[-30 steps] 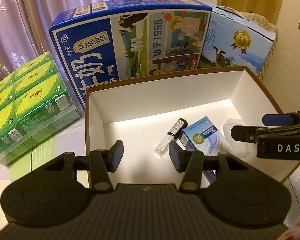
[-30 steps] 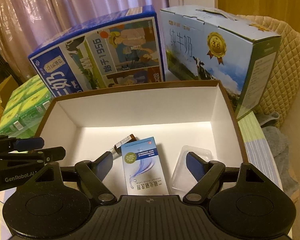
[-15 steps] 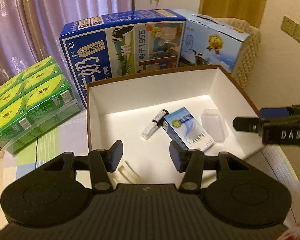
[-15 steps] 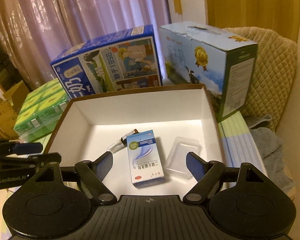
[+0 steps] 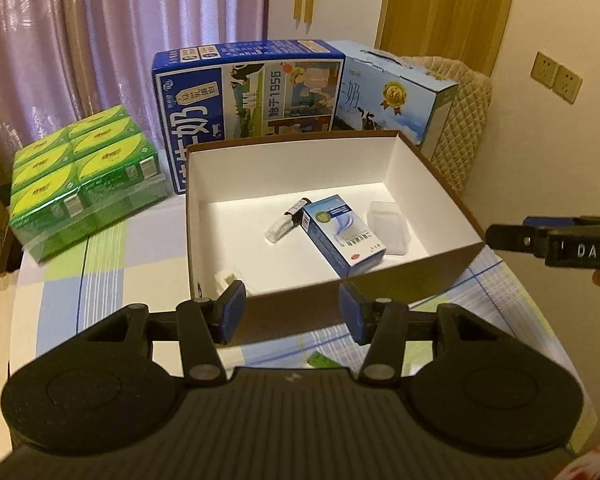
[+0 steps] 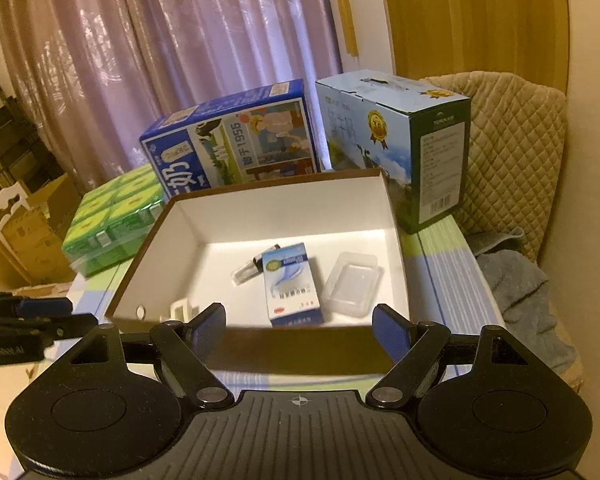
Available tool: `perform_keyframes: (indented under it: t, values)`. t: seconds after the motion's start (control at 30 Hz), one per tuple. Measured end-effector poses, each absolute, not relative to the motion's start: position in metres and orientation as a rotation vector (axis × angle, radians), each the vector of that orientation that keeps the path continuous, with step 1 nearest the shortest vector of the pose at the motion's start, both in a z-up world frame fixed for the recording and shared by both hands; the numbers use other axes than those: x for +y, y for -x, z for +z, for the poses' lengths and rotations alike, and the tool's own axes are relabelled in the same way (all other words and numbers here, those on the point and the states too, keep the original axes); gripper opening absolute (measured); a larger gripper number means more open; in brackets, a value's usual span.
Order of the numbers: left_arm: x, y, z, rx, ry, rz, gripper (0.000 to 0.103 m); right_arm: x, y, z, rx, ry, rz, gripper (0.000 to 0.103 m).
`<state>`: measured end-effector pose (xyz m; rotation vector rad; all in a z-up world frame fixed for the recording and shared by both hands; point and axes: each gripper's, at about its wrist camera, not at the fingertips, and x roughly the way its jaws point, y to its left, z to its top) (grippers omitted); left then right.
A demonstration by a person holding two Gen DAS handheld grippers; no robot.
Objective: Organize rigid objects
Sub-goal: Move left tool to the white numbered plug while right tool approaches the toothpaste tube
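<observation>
An open brown box with a white inside [image 5: 260,168] [image 6: 260,216] sits on the table. In it lie a blue-and-white medicine carton [image 5: 342,234] [image 6: 290,284], a small vial with a dark cap [image 5: 286,224] [image 6: 250,268], a clear plastic tray [image 5: 388,222] [image 6: 352,282] and a small white piece [image 5: 228,278] [image 6: 180,308] near the front left corner. My left gripper [image 5: 292,312] is open and empty in front of the box's near wall. My right gripper [image 6: 300,328] is open and empty, also in front of the box; it shows at the right of the left wrist view [image 5: 512,234].
Behind the box stand a dark blue milk carton case [image 5: 244,96] [image 6: 236,140] and a light blue one [image 5: 396,96] [image 6: 396,140]. A green shrink-wrapped pack [image 5: 84,176] [image 6: 112,216] lies at the left. A quilted chair [image 6: 512,148] and grey cloth [image 6: 516,292] are at the right.
Both grippers have pulled back and up from inside the box to in front of its near wall. Both stay open. The objects in the box have not moved.
</observation>
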<state>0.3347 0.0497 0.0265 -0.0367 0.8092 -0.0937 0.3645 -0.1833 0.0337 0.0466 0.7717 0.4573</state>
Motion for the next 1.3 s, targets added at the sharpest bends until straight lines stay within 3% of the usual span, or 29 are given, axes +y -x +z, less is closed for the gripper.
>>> perform_keyframes:
  t: [0.57,1.3]
  values:
    - [0.041,-0.246,0.014,0.813,0.113,-0.094,0.048,-0.205,-0.283,0.009,0.797,-0.004,0.497,0.077]
    - [0.034,-0.206,-0.046,0.962,0.142,-0.088,0.048,-0.211,-0.243,-0.050,0.937,0.068,0.520,0.077]
